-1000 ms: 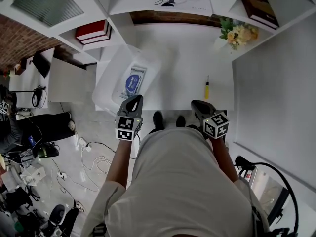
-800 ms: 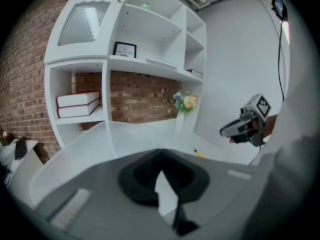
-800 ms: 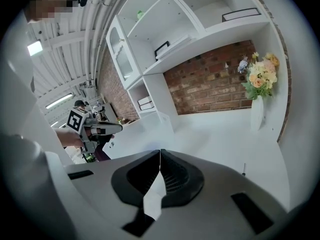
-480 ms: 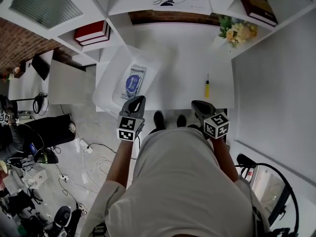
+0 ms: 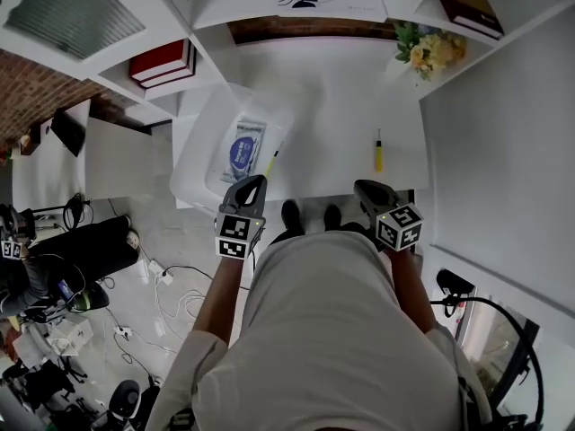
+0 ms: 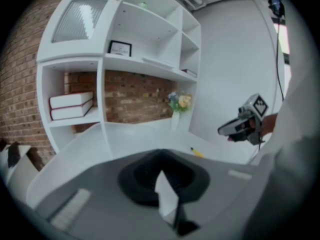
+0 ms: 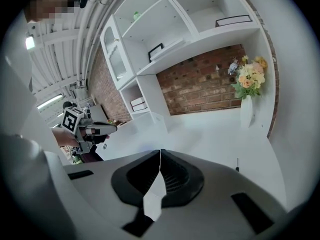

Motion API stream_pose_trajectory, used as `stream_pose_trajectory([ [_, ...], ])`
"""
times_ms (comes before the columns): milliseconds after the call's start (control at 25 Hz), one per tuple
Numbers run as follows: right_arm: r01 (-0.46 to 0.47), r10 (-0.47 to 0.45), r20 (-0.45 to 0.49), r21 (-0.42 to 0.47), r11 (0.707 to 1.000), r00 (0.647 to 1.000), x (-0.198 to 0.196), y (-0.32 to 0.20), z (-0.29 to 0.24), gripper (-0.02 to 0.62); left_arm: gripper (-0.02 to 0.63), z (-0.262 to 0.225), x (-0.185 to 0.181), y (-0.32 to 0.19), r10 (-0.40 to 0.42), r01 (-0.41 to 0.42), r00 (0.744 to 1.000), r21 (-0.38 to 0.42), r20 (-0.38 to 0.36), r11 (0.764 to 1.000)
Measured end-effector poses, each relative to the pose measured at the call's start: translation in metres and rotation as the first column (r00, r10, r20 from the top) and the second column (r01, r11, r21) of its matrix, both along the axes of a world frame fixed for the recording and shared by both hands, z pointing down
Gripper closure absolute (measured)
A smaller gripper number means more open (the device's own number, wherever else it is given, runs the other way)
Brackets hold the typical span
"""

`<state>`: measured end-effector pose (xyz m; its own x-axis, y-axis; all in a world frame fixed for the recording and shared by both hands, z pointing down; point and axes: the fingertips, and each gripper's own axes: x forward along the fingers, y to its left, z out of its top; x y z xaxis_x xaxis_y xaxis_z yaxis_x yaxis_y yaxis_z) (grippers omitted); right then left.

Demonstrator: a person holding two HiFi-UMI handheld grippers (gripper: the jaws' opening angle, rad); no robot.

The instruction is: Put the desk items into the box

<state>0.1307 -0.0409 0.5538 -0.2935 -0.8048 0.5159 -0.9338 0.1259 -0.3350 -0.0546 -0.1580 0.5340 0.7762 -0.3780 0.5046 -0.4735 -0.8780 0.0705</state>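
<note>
My claws: left gripper (image 5: 252,183) and right gripper (image 5: 365,188) are both pinched fully closed with nothing in them, hanging just off the desk's front edge.
Thing to fetch: yellow-handled screwdriver (image 5: 378,151), lying alone near the front edge of the desk (image 5: 332,97), toward its right side.
Handling, my guess: light, rigid, slim; the smooth round handle may roll or slip, so I would pinch across the handle, not the thin shaft.
Box: clear, thin-walled plastic box (image 5: 199,124) at the front left corner, a flat blue-labelled packet (image 5: 241,151) inside.
Desk top: white, smooth, flat.
</note>
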Motion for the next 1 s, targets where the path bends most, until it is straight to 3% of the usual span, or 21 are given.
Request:
stream_pose_trajectory([
  [200, -0.037, 0.035, -0.053, -0.035, 0.999, 0.998, 0.000, -0.001, 0.016, 0.592, 0.603, 0.003, -0.012, -0.002, 0.041, -0.041, 0.999, -0.009, 0.013, 0.999],
  [360, -0.078, 0.073, -0.078, -0.068, 0.995, 0.994, 0.023, 0.002, 0.036, 0.591, 0.603, 0.012, -0.005, 0.004, 0.061, -0.061, 0.998, -0.005, 0.035, 0.998],
  [840, -0.142, 0.153, 0.035, -0.205, 0.968, 0.988, 0.114, 0.017, 0.112, 0.589, 0.603, 0.023, 0.019, 0.024, -0.106, 0.109, 0.992, -0.049, 0.064, 0.993],
  [1000, -0.155, 0.166, 0.019, -0.268, 0.951, 0.986, 0.144, 0.014, 0.143, 0.522, 0.603, 0.025, 0.021, 0.031, -0.184, 0.189, 0.979, -0.057, 0.084, 0.980],
])
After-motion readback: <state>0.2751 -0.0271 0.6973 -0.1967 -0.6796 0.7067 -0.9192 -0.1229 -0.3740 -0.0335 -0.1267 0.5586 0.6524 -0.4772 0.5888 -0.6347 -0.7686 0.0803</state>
